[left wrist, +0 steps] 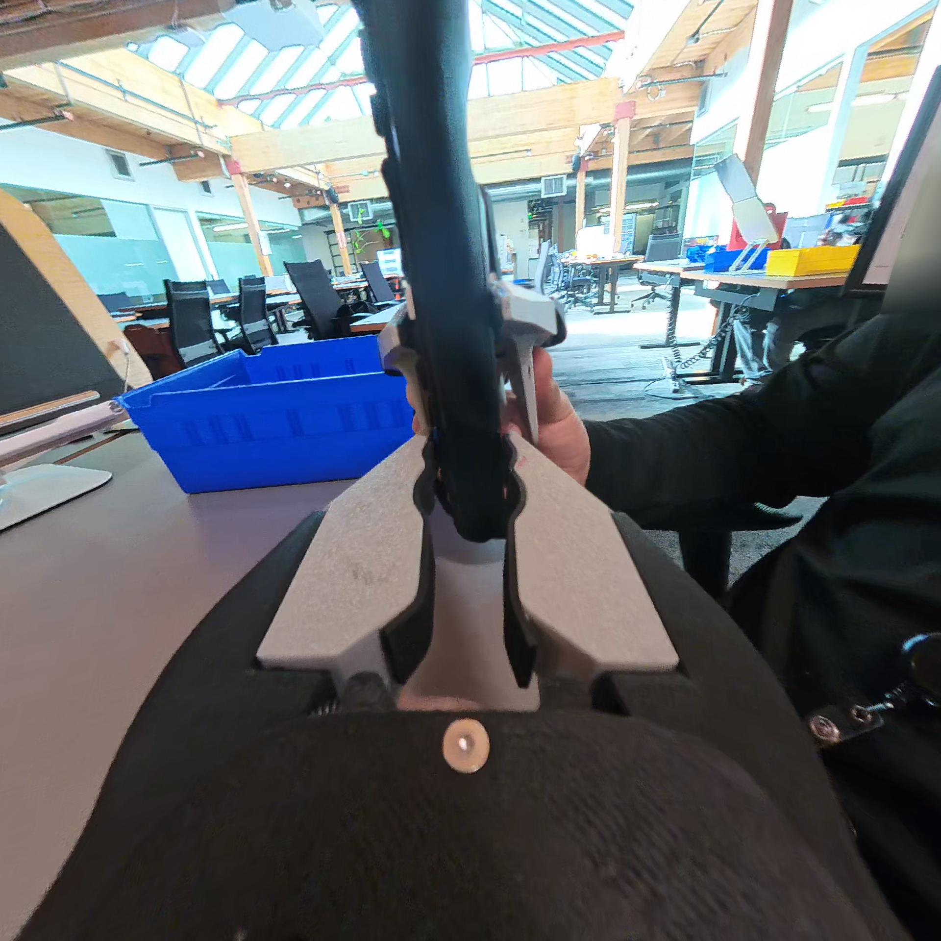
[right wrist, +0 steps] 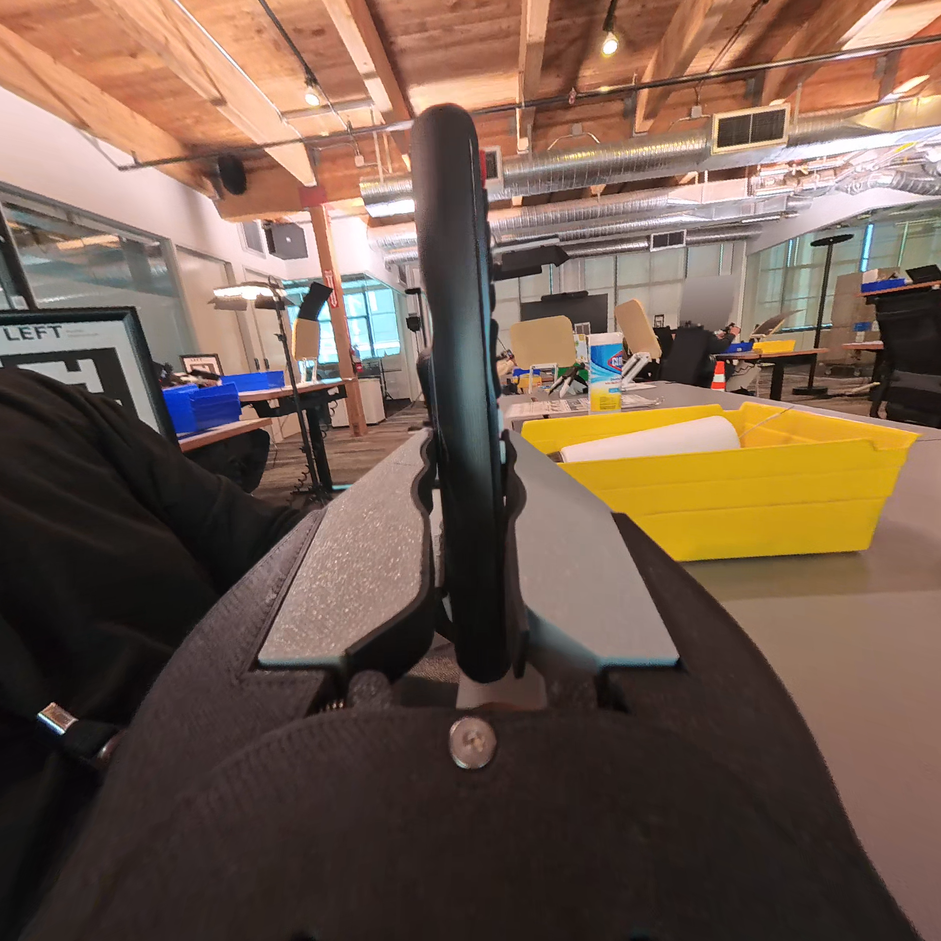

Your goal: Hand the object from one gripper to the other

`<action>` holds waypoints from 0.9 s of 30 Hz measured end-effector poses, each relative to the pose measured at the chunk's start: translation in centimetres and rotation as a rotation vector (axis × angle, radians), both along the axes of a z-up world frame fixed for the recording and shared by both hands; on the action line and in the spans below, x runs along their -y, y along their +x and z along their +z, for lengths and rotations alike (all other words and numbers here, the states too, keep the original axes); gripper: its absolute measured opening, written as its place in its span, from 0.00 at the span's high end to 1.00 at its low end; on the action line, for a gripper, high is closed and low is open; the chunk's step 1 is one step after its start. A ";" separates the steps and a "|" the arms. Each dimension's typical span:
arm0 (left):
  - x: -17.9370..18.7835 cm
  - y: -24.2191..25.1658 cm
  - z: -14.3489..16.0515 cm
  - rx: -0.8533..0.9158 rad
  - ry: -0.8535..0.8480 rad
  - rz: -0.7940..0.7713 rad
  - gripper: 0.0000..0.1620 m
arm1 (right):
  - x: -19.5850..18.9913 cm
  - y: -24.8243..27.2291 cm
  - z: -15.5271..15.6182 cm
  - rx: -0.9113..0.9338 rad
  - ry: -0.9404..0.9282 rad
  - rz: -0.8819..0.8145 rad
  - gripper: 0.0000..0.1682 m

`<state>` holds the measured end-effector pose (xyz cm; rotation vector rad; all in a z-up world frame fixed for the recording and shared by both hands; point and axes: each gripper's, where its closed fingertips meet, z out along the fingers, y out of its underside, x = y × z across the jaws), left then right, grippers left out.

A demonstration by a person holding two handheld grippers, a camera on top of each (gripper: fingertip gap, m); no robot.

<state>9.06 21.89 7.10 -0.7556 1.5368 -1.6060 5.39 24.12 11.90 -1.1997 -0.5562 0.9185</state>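
The long black plastic remote-like object (right wrist: 458, 387) stands upright, gripped by the right gripper (right wrist: 471, 458); the left gripper (left wrist: 468, 483) jaws close narrowly around its lower end.

You hold a long black remote-shaped object (left wrist: 448, 265) between the speckled pale grey fingers (left wrist: 356, 560) of your left gripper (left wrist: 468, 489), whose pads are black. On the left sits a bright blue ribbed plastic bin (left wrist: 275, 412) on a dull grey-mauve tabletop (left wrist: 127, 560). On the right your sleeve (left wrist: 738, 448) is black. Your right gripper (right wrist: 471, 489) shows the same speckled grey with a black body, and the object (right wrist: 458, 315) there carries a thin red mark near its far end. Far right, a plain yellow plastic bin (right wrist: 738, 514) holds a white paper roll (right wrist: 652, 445).
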 end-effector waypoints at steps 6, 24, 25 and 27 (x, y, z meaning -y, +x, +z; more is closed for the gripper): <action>-1.2 0.6 0.1 -0.013 -0.037 0.056 0.87 | -0.5 2.0 -0.1 0.096 -0.025 -0.079 0.85; 1.1 1.5 -3.2 -0.261 0.057 -0.023 0.87 | 0.9 1.7 -0.6 0.233 -0.073 -0.005 0.87; 1.2 1.5 -3.3 -0.269 0.059 -0.023 0.87 | 0.9 1.6 -0.8 0.275 -0.055 -0.023 0.88; 0.9 1.7 -3.4 -0.291 0.035 -0.015 0.86 | 0.9 1.6 -0.9 0.369 -0.009 -0.088 0.87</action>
